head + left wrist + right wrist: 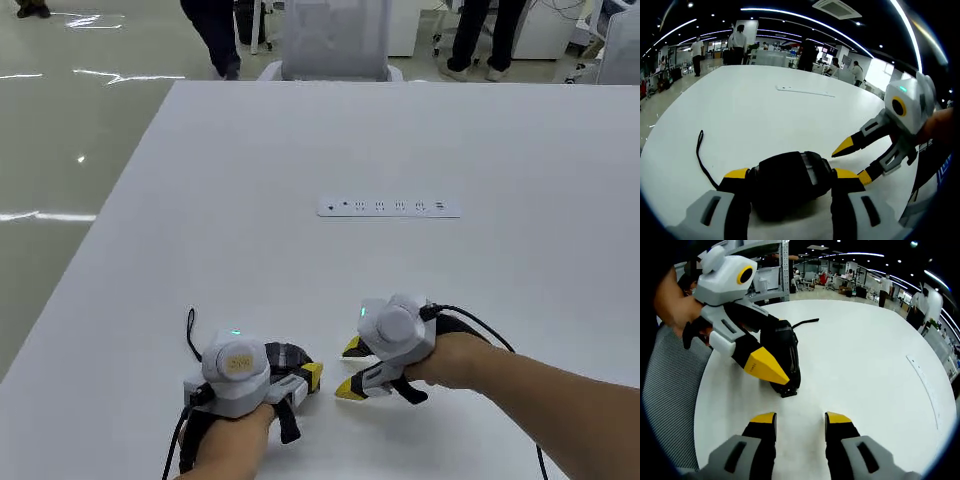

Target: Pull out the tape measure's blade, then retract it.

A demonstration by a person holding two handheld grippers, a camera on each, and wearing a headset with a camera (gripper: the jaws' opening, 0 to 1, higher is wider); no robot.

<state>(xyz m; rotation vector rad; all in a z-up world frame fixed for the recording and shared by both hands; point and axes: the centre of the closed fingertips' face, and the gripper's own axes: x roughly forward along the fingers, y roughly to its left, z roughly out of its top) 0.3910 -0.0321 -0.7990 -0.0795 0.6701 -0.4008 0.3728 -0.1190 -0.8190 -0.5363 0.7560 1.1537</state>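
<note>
At my far left, the thin black wrist strap (699, 152) trails loose across the white tabletop (400, 140). My left gripper (791, 173) has its yellow-tipped jaws clamped on either side of the chunky black tape measure case (785, 195), which rests on the table just in front of me. To its right, my right gripper (801, 418) is empty, jaws parted, with its tips just beside the case but not touching it. I judge the blade is not out yet. I can't pick out the end hook clearly. I should find it first, pinch it squarely, then draw straight away while the left pins the case flat.
</note>
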